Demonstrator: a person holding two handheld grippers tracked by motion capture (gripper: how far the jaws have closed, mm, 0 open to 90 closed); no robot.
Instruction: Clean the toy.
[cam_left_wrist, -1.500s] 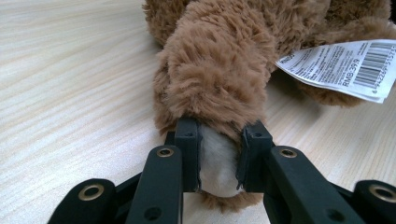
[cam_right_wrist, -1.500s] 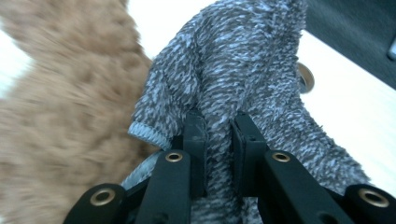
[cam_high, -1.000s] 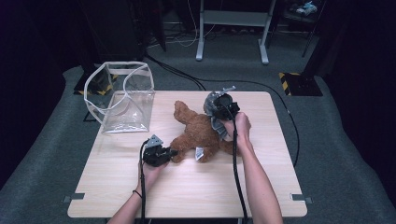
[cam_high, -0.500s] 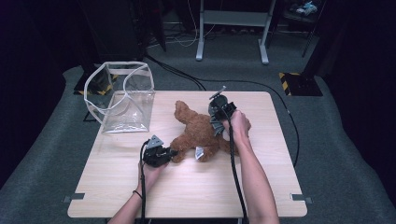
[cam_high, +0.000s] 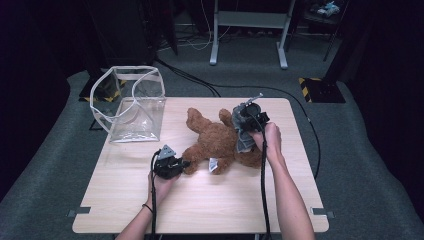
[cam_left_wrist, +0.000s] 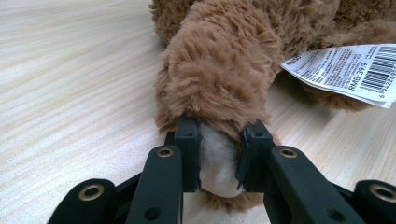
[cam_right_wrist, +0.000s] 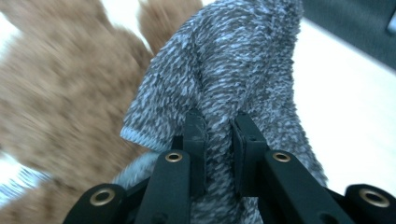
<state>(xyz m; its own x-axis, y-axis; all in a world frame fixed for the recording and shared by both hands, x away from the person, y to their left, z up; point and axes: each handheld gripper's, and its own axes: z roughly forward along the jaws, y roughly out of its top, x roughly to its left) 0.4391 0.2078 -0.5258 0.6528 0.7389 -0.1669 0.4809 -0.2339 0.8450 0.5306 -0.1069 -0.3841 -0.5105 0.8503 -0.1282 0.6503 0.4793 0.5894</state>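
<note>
We see left gripper (cam_left_wrist: 218, 154) clamped on teddy bear (cam_high: 220, 142) paw; right gripper (cam_right_wrist: 218, 135) pinching grey knit cloth (cam_right_wrist: 233, 84) over bear, mid-table (cam_high: 150, 200) toward right edge.

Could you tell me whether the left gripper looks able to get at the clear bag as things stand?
Probably not at once: the left gripper is shut on the teddy bear paw. The table toward the clear bag lies open.

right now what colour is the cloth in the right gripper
Speckled grey and white knit cloth; right gripper view shows it best.
</note>
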